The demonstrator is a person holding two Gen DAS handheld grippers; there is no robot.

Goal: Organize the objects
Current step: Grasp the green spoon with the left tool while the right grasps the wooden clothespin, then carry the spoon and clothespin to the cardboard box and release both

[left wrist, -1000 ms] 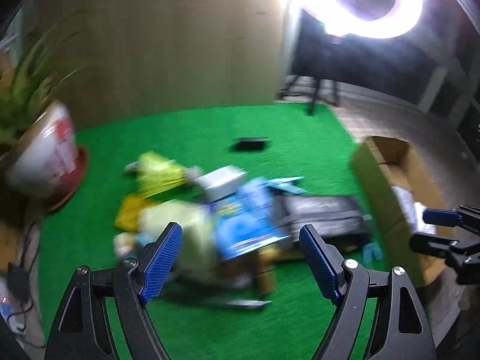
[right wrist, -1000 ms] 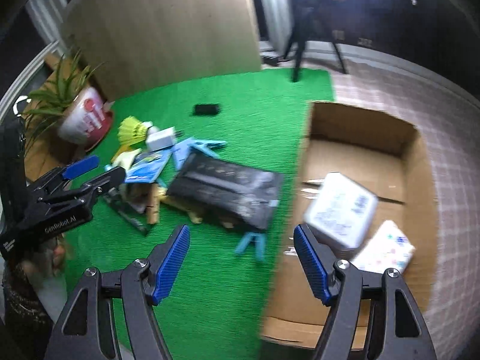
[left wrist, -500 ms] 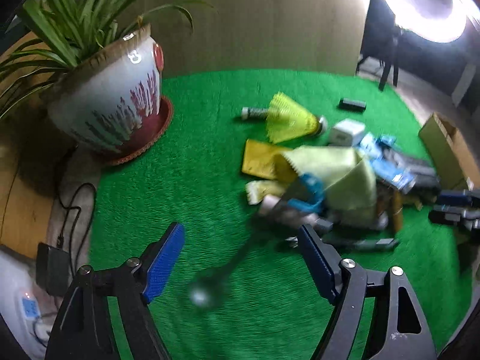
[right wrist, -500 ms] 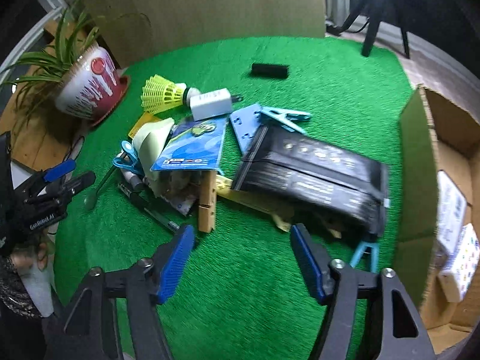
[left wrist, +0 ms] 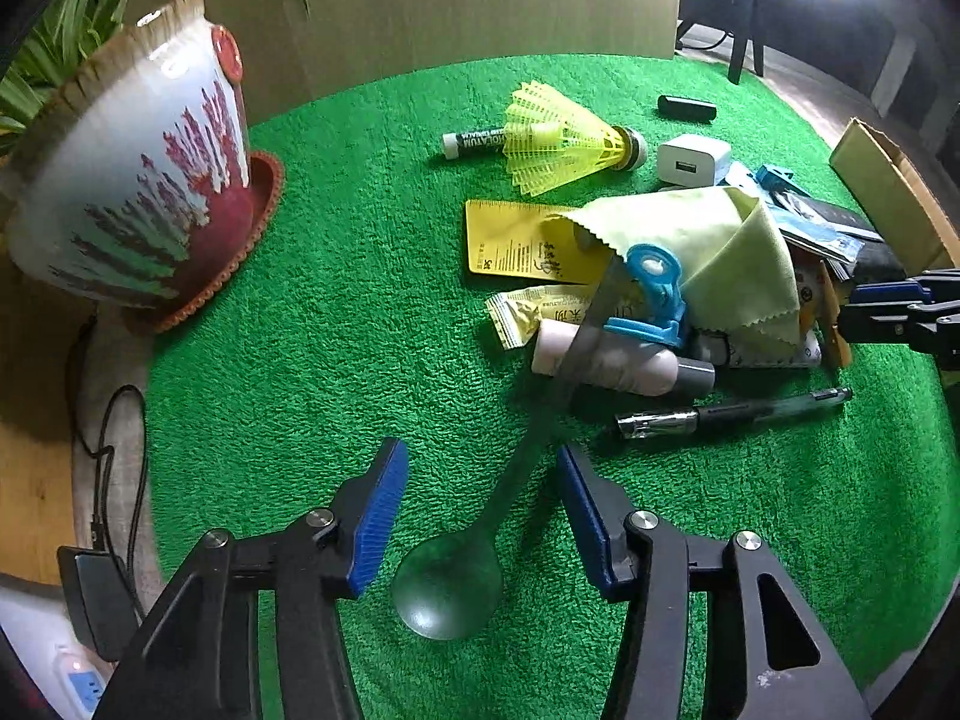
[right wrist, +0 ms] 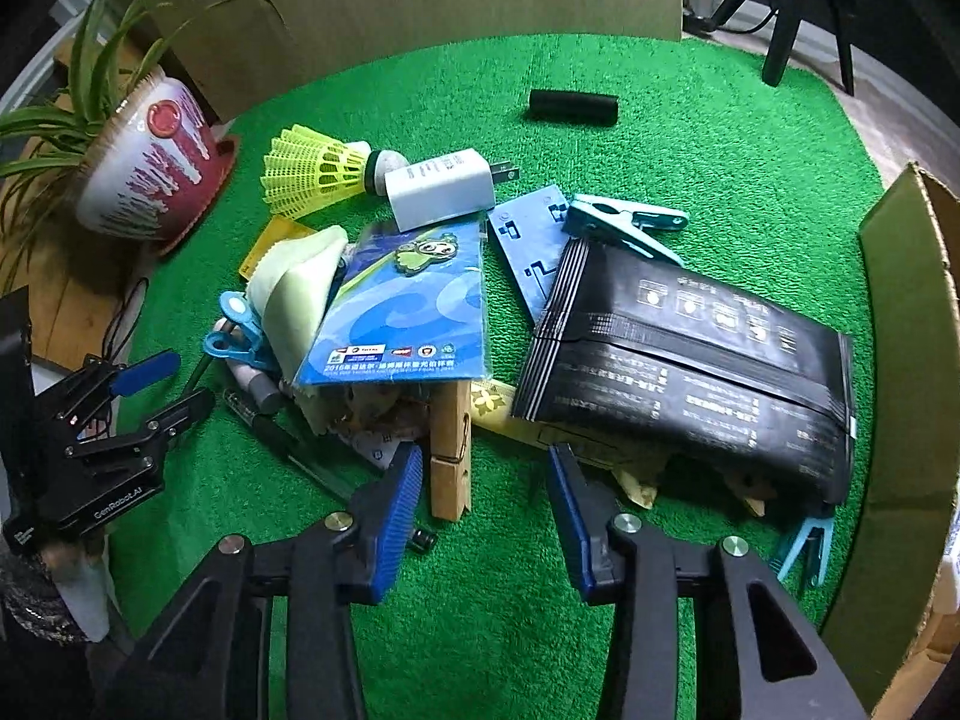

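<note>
Metal spoon (left wrist: 480,540), handle slanting toward the pile, untouched between closing left hand-held gripper (left wrist: 474,516) pads.

Heaped at the middle of the mat (right wrist: 690,138): packet (right wrist: 690,360) toward the box (right wrist: 900,360) at the right edge, card (right wrist: 402,306) left of it, peg (right wrist: 450,450) under the card's near edge. Behind the card, charger (right wrist: 441,186), shuttlecock (right wrist: 312,171) to its left. Plant pot (right wrist: 144,174) at the far-left edge. Spoon (left wrist: 474,540) on the mat's near-left part.
</note>
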